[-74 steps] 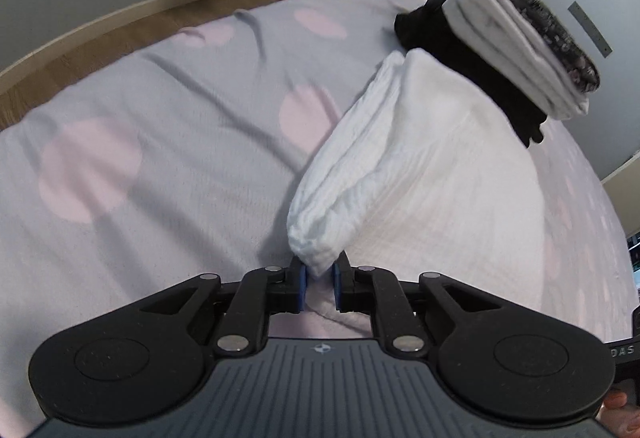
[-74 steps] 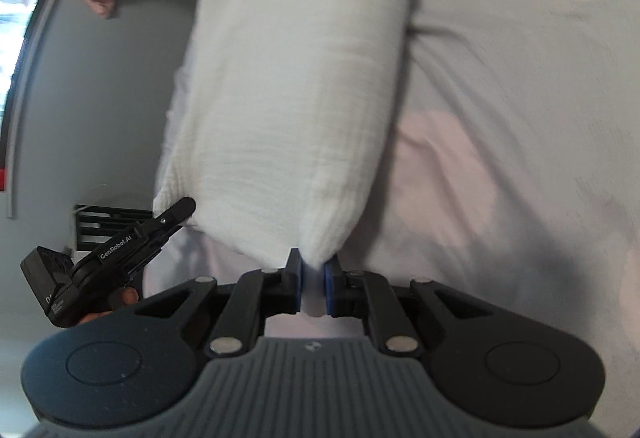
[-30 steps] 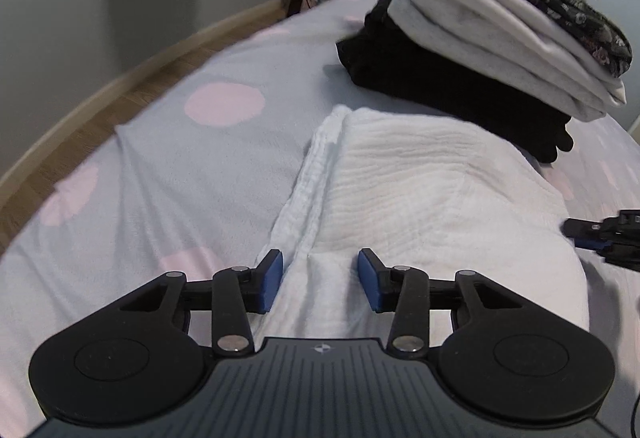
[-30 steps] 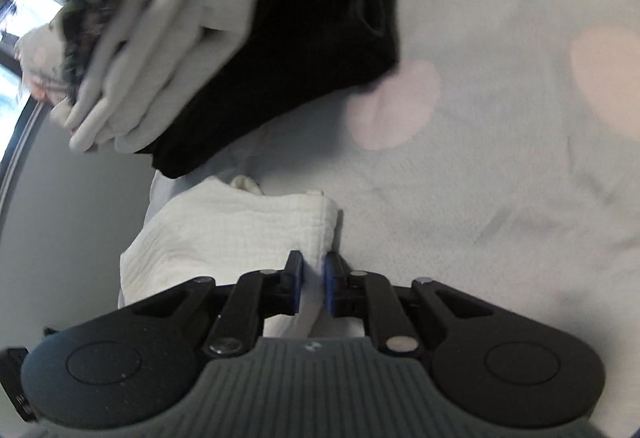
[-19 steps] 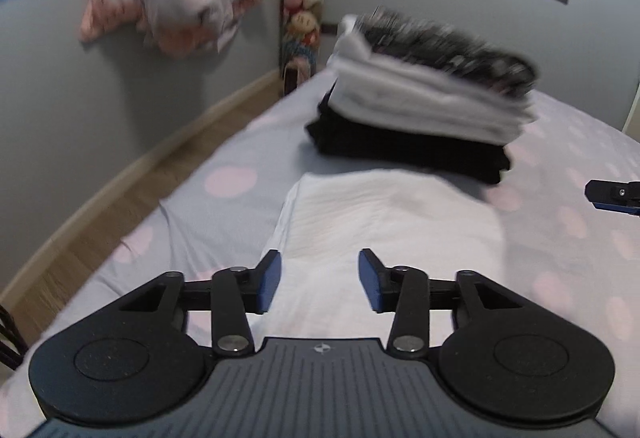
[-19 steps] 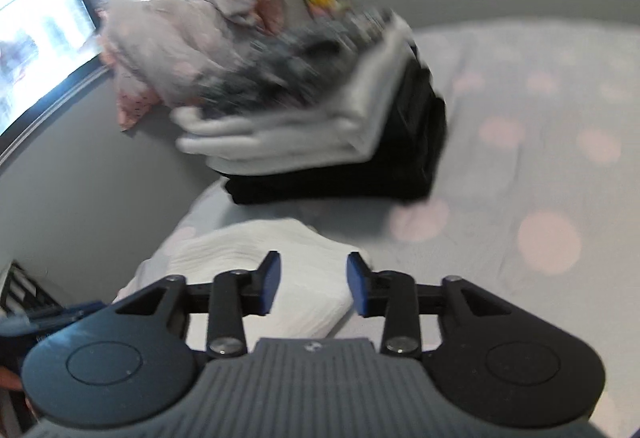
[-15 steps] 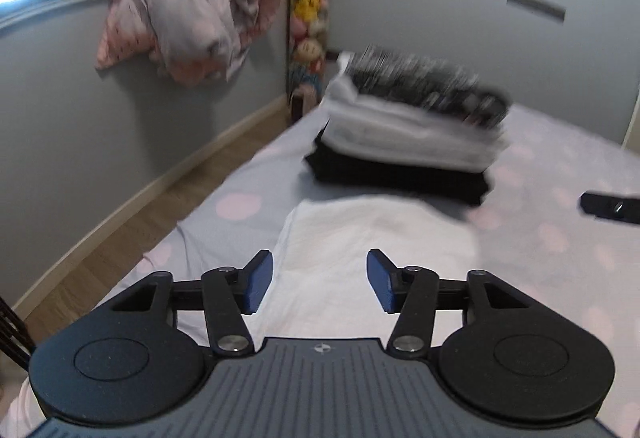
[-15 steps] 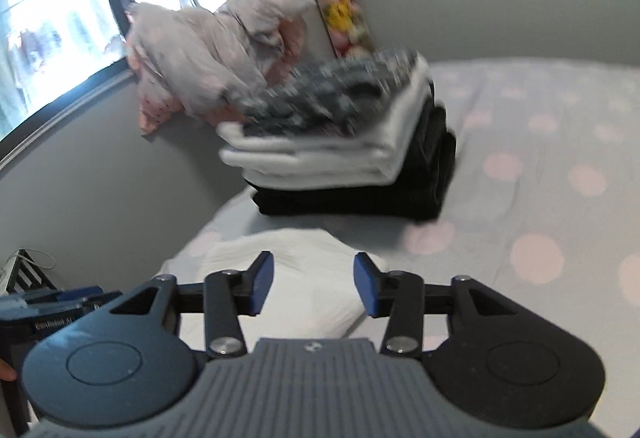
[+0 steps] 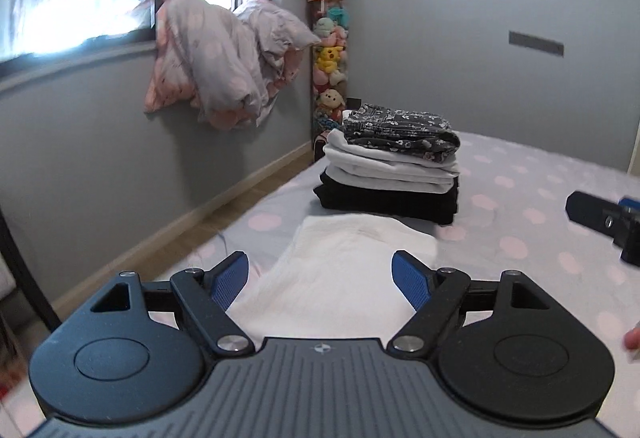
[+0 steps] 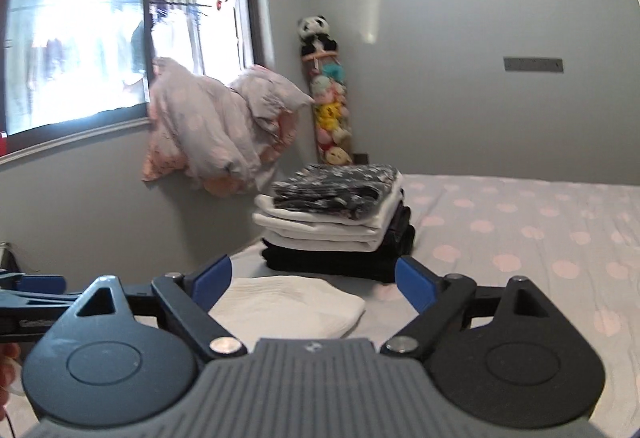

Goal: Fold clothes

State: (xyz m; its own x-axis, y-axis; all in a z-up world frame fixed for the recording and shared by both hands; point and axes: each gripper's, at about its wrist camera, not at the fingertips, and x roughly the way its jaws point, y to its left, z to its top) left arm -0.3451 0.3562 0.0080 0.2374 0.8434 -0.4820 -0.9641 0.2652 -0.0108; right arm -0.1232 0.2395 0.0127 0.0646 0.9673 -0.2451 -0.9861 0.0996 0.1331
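- Left gripper point(image 9: 320, 278): jaws opening, empty, above folded white textured cloth point(image 9: 352, 262).
- Right gripper point(image 10: 312, 284): jaws opening, empty.
- At 12 o'clock of cloth, on dotted grey bedsheet point(image 9: 540, 190): stack of folded clothes point(image 9: 392, 162).

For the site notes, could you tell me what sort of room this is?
Most likely a bedroom: a bed with a dotted sheet, a stack of folded clothes on it, and a column of plush toys in the corner.

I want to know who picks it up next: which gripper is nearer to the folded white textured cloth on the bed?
Left, though only slightly. The left gripper hangs just above the folded white textured cloth's near end; the right gripper is off its side. Both open, empty.
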